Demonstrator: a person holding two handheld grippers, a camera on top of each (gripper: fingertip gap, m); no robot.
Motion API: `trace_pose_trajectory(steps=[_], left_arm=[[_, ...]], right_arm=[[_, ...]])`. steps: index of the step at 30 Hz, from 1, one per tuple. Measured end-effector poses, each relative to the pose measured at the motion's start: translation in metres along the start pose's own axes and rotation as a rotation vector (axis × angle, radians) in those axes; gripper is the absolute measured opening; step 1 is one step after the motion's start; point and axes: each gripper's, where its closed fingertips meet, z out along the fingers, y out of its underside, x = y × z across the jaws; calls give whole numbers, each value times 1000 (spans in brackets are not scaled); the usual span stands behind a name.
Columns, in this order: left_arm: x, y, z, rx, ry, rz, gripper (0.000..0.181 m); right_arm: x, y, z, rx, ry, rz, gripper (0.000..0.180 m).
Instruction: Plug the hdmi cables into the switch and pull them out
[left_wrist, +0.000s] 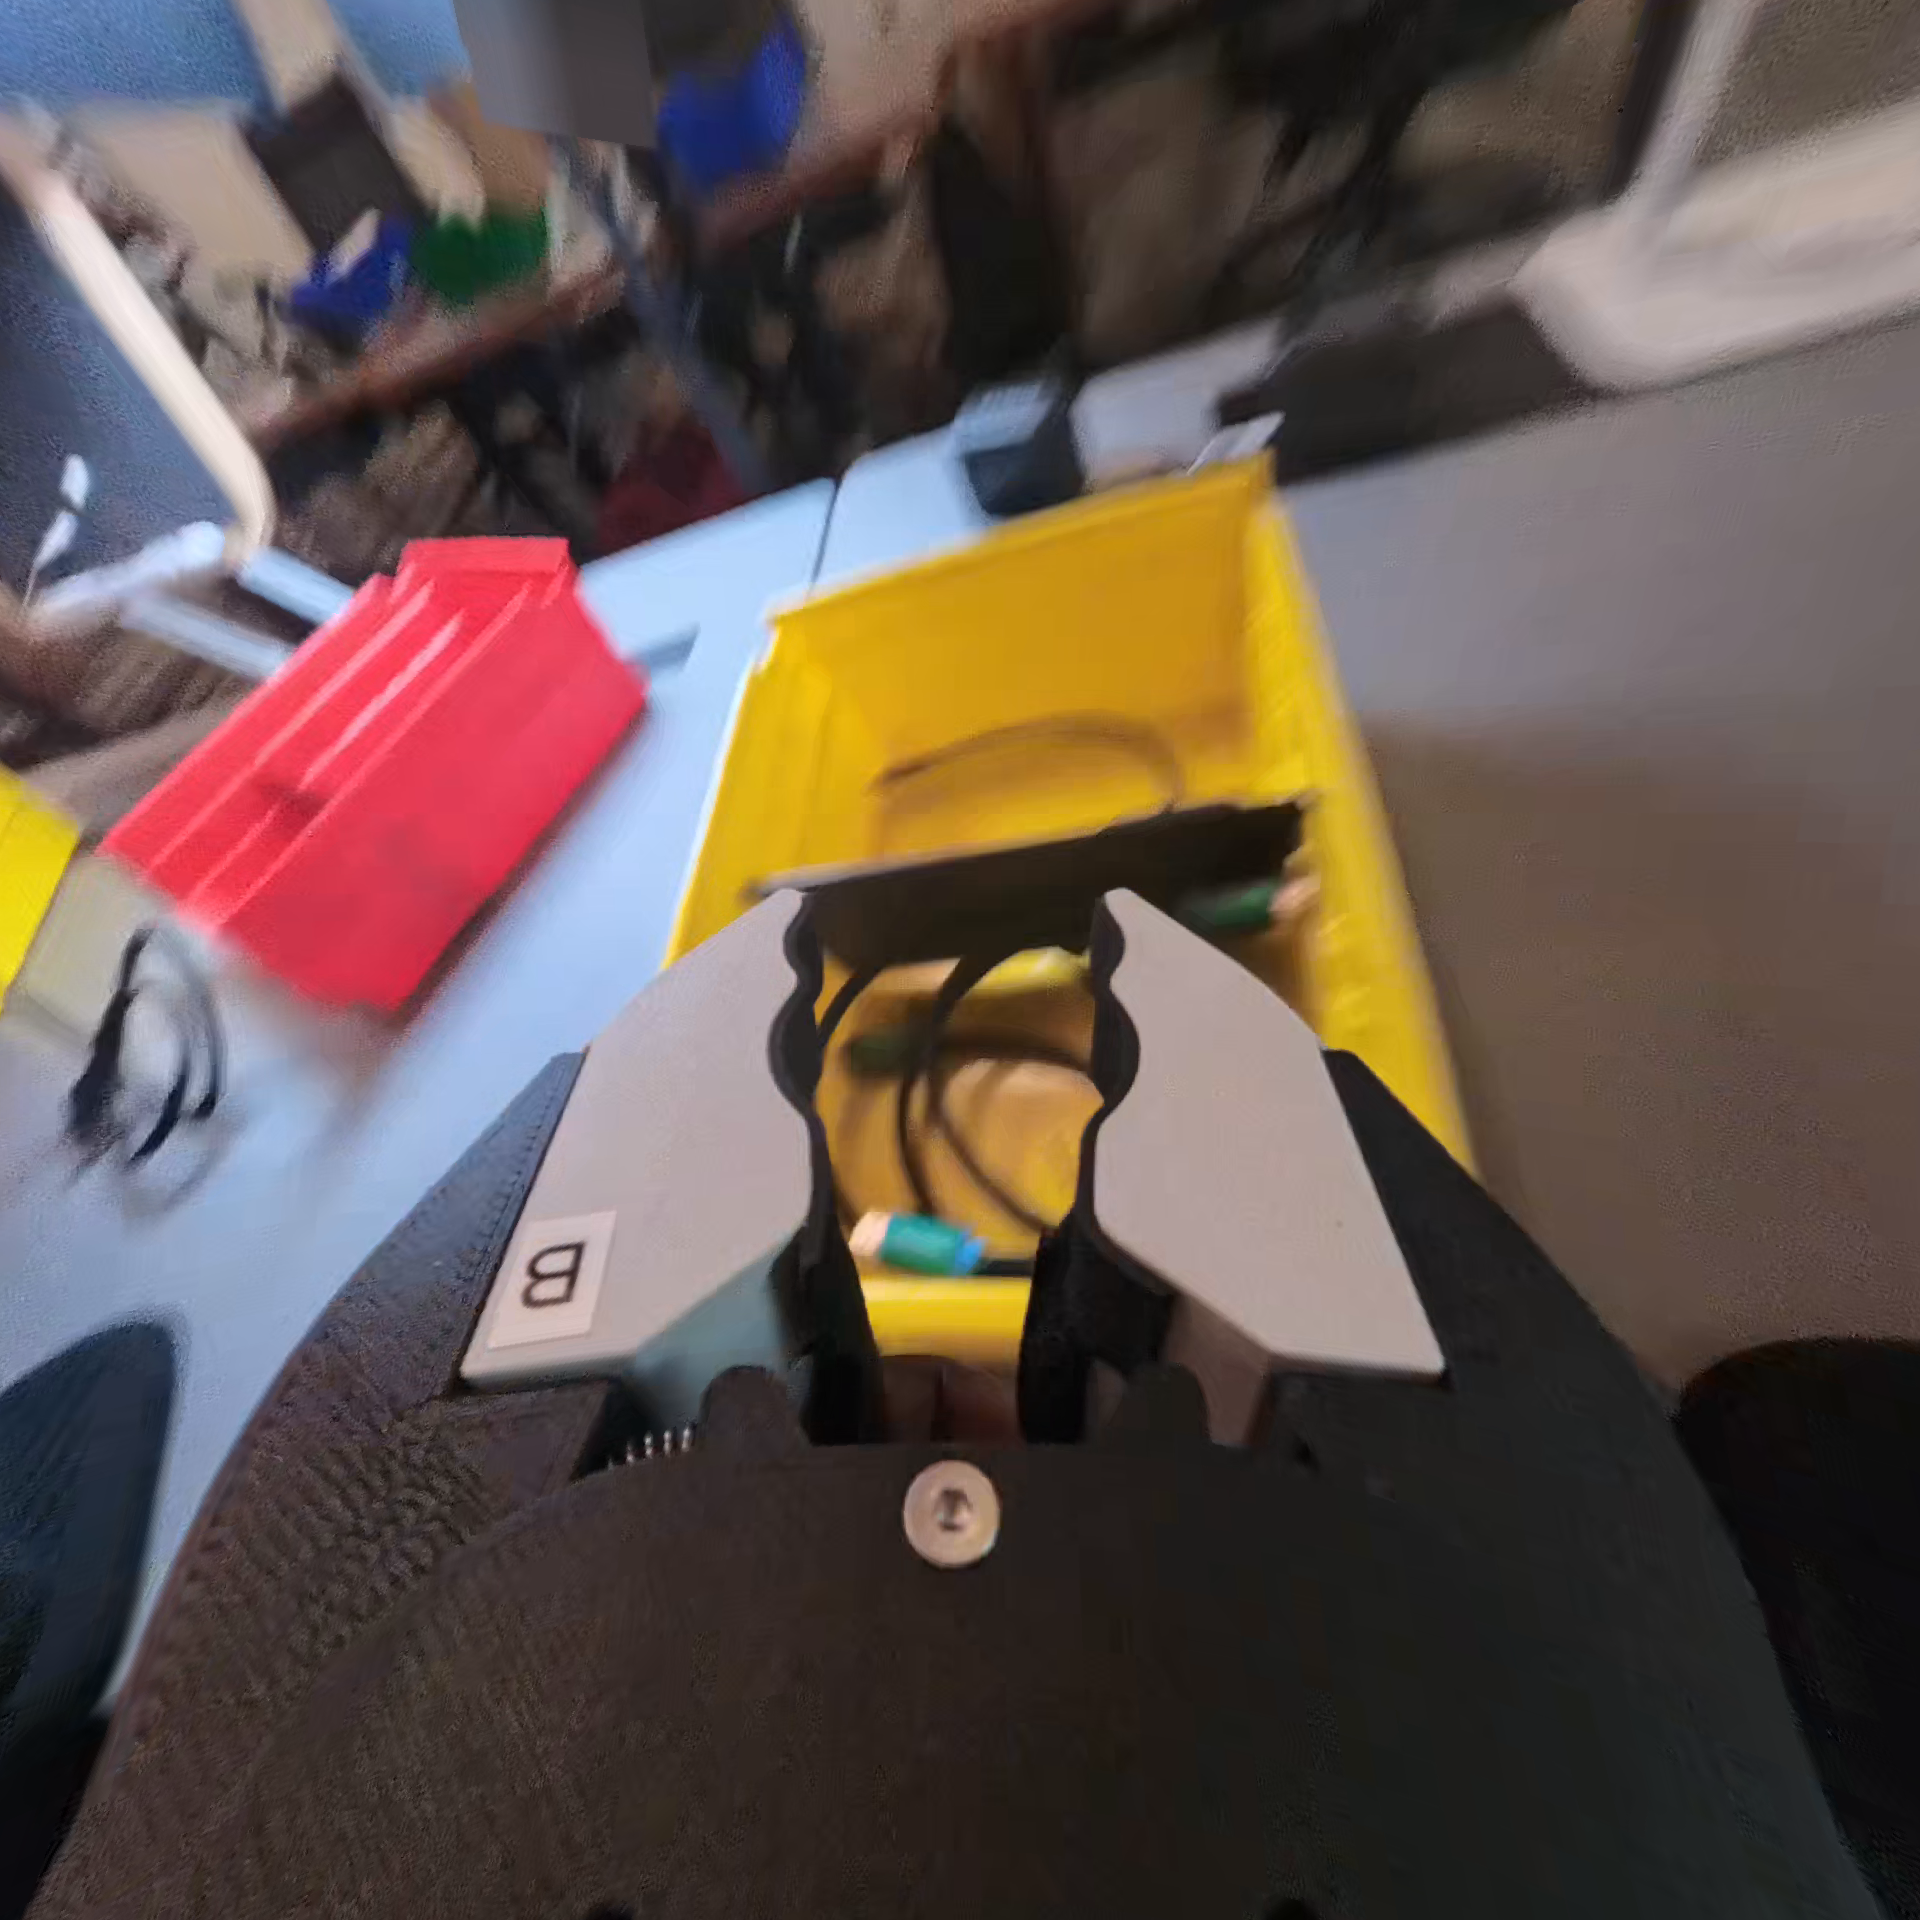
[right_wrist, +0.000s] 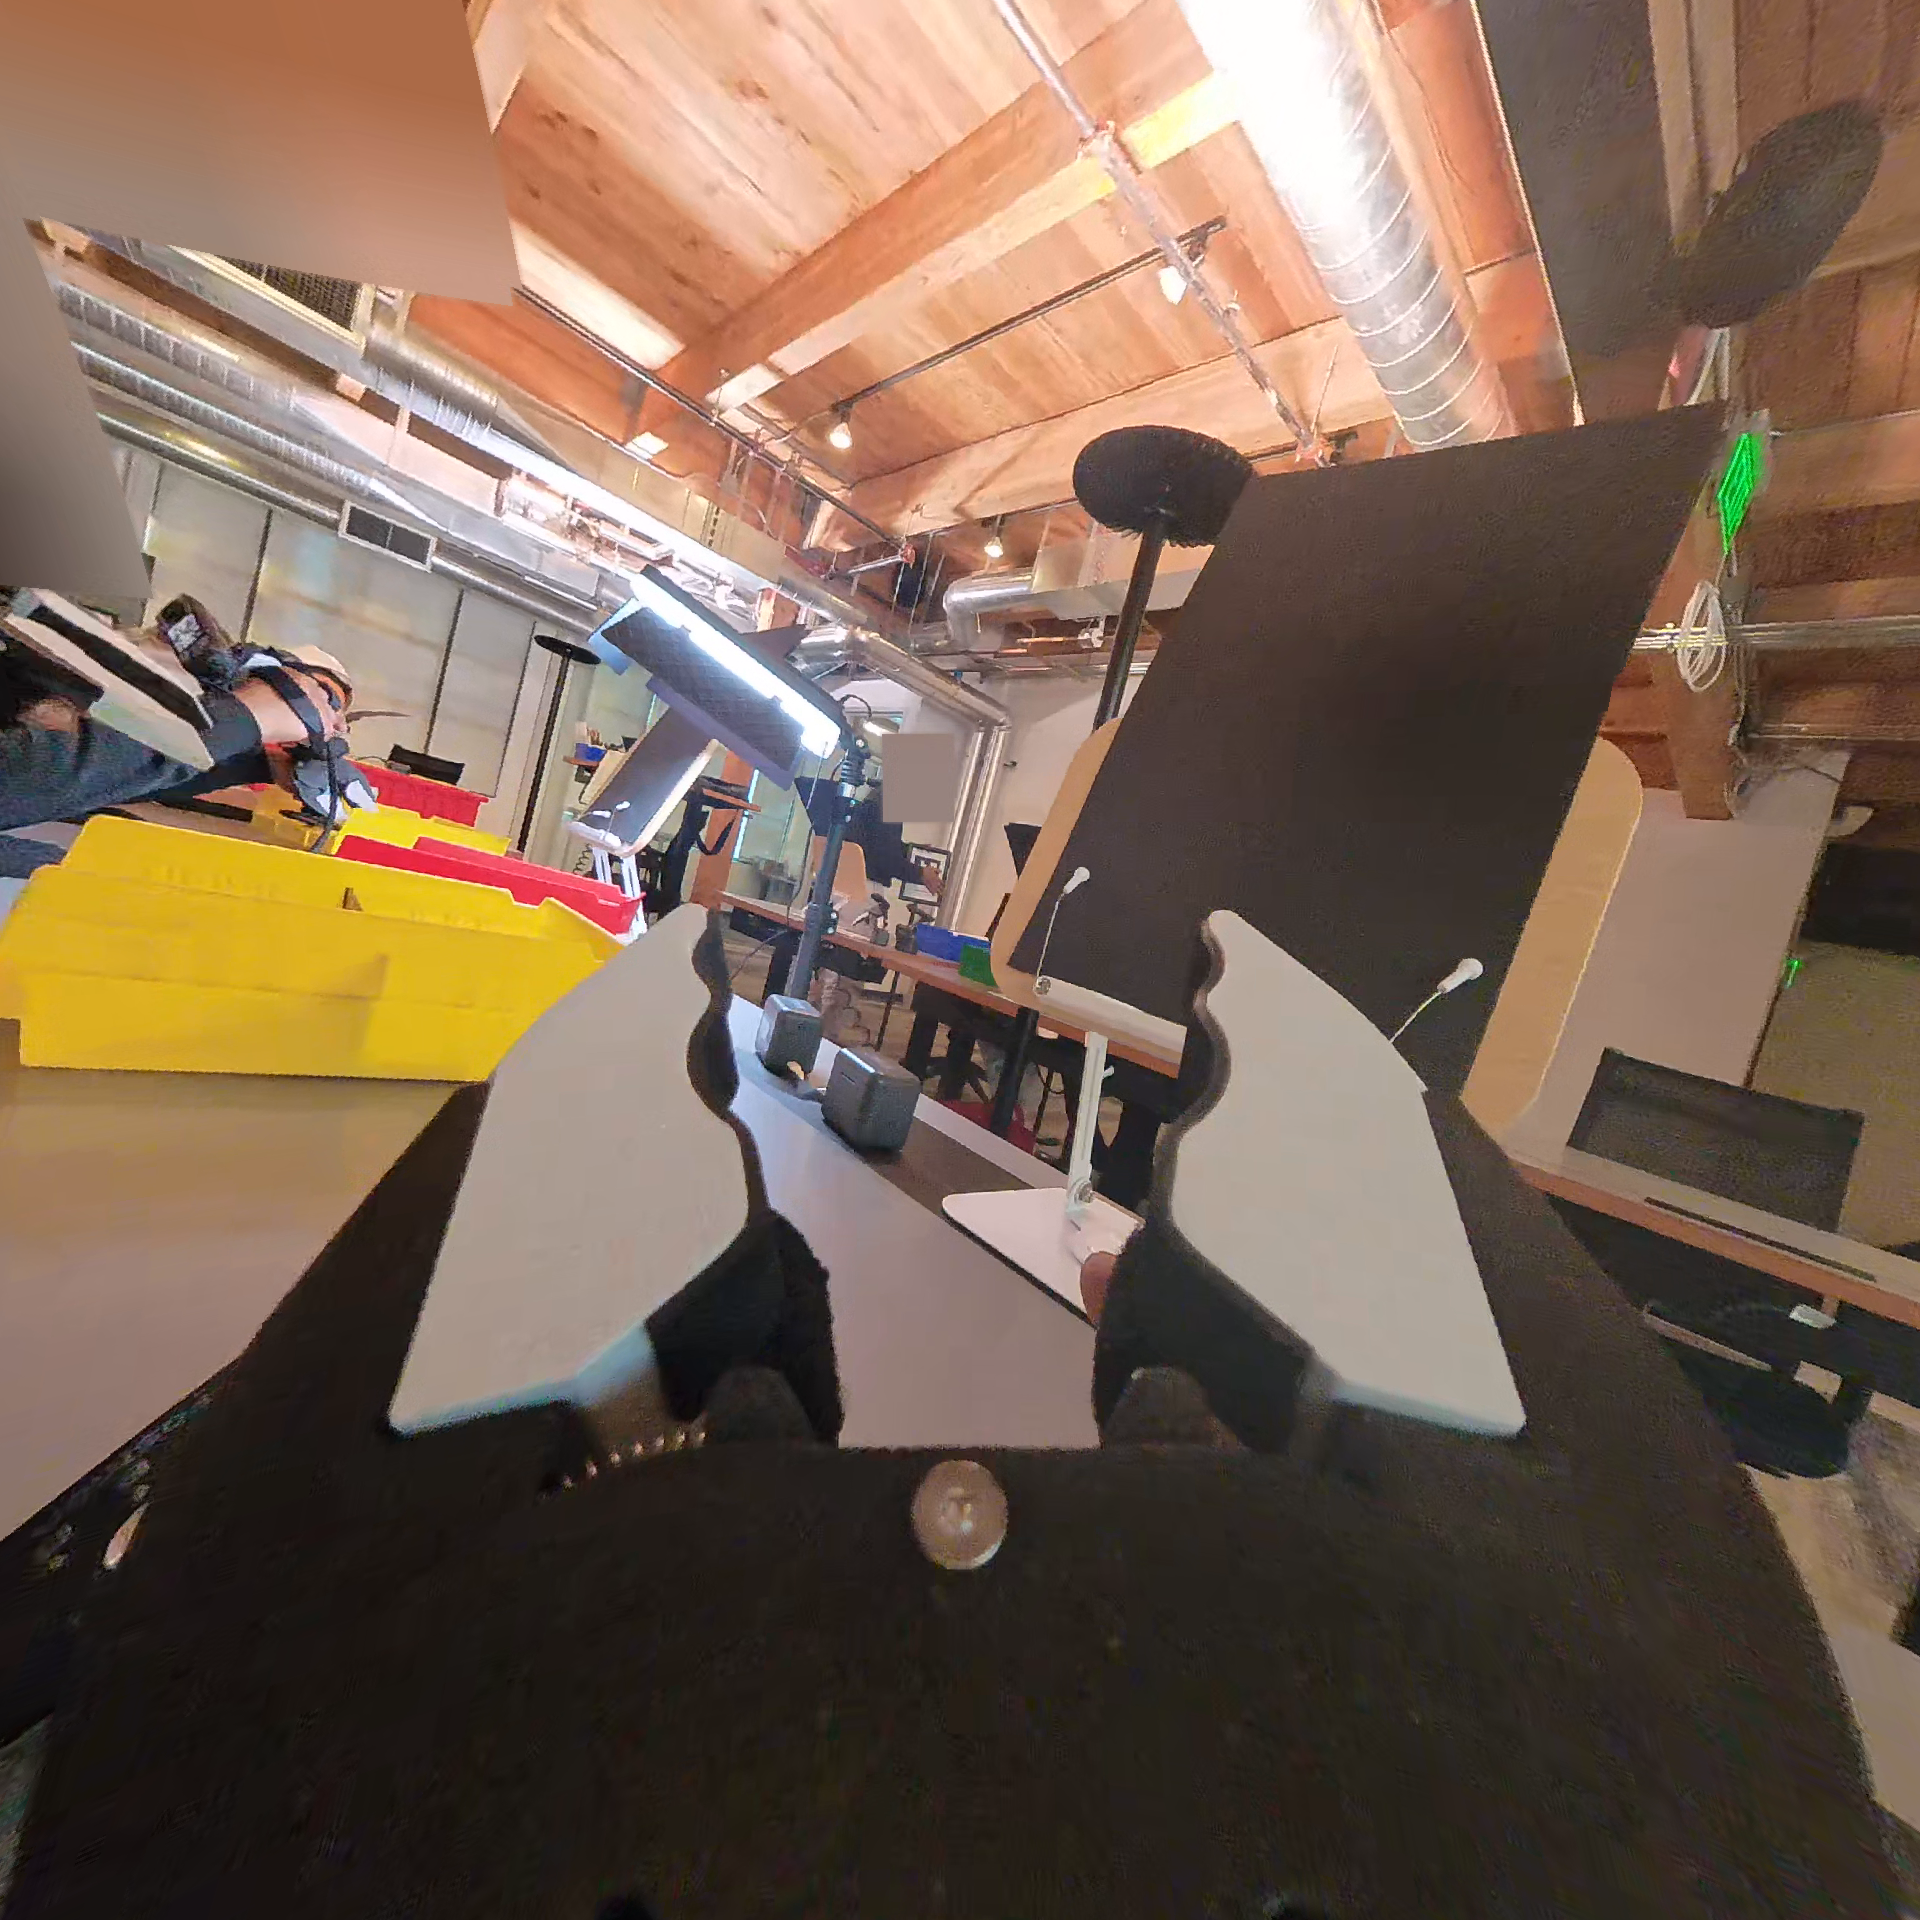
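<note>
Left gripper (left_wrist: 951, 925): jaws apart, empty, hovering over the near half of the yellow bin (left_wrist: 997, 644); likely lining up to reach in. View heavily blurred.

In the bin: black HDMI switch (left_wrist: 1039, 873), a flat slab, long axis left-right across the bin, far-right end slightly raised. Black HDMI cables (left_wrist: 935, 1070) coiled loose on the bin floor nearer than it. One green-bodied plug (left_wrist: 914, 1242) lies near the front wall, long axis left-right, metal tip pointing left. None appears plugged in.

Right gripper (right_wrist: 956, 977): jaws wide apart, empty, aimed across the table (right_wrist: 156, 1195), away from the bin; judged idle.

Red bin (left_wrist: 384, 769) sits left of the yellow one.
</note>
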Motion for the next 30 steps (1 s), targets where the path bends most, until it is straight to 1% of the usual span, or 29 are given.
trace_pose_trajectory(steps=[1, 2, 4, 6, 9, 12, 14, 15, 16, 18, 20, 23, 27, 30], left_arm=[[-13, 21, 8, -91, -16, 1, 47], [-18, 39, 18, -162, 10, -19, 46], [-14, 70, 38, -290, 106, -59, 42], [-4, 92, 55, -386, 176, -45, 38], [3, 110, 79, -461, 202, -24, 30], [-2, 124, 95, -524, 158, 2, 27], [-2, 131, 102, -553, 158, 14, 19], [-3, 133, 102, -572, 148, 29, 11], [-4, 134, 101, -588, 152, 44, 7], [-6, 122, 95, -556, 132, 47, 6], [-13, 99, 84, -480, 74, 63, 6], [-17, 55, 64, -324, 29, 67, 6], [-31, -9, 34, -97, -123, 135, 6], [-34, -48, 15, 18, -219, 196, 6]], right_arm=[[-1, 1, 1, -2, -3, -2, 84], [-2, 2, 3, -4, -7, -4, 84], [-4, 5, 5, -13, -16, -10, 84], [-4, 7, 5, -25, -21, -17, 83], [-3, 9, 3, -33, -18, -26, 81], [0, 9, 1, -33, -11, -28, 81], [2, 9, 0, -33, -8, -24, 80], [2, 9, -1, -35, -7, -24, 80], [2, 10, -1, -39, -7, -25, 79], [1, 11, -1, -49, -10, -33, 79], [-2, 12, 0, -56, -23, -45, 78], [-9, 11, 3, -64, -49, -66, 78], [-19, 6, 6, -59, -81, -85, 78], [-29, 7, 8, -75, -127, -94, 78]])
